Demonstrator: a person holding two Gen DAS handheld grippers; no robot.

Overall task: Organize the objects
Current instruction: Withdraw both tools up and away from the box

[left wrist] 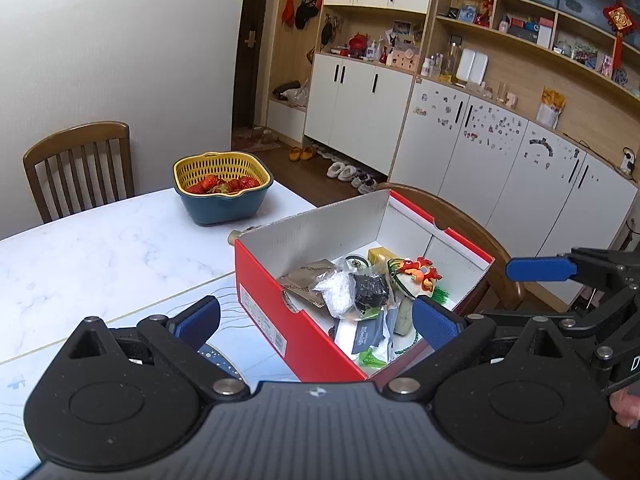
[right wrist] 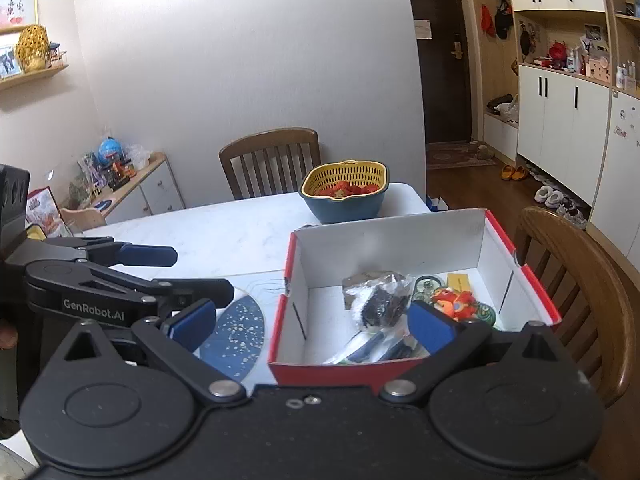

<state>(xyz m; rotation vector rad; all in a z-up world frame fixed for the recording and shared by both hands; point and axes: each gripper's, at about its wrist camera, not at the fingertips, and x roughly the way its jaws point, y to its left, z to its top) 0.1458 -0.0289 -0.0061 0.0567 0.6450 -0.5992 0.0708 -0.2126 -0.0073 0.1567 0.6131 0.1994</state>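
Observation:
A red shoebox [left wrist: 276, 316] [right wrist: 400, 240] with a white inside stands open on the white marble table [left wrist: 100, 248]. In it lie a clear bag of white and black bits [left wrist: 356, 290] [right wrist: 378, 300], a red-orange toy figure [left wrist: 420, 272] [right wrist: 454, 300], a brown paper packet [left wrist: 304, 280] and other small items. My left gripper [left wrist: 318, 320] hangs open over the box's near left corner, with only the box wall below its fingers. My right gripper [right wrist: 313, 326] is open too, above the box's near wall. Neither holds anything. One of the right gripper's fingers [left wrist: 540, 270] shows beside the box.
A yellow colander of strawberries in a blue bowl [left wrist: 222, 188] [right wrist: 344, 192] stands at the table's far side. A blue speckled mat [right wrist: 236, 332] lies left of the box. Wooden chairs stand behind the table [left wrist: 80, 160] and beside the box [right wrist: 580, 280]. White cabinets line the right wall.

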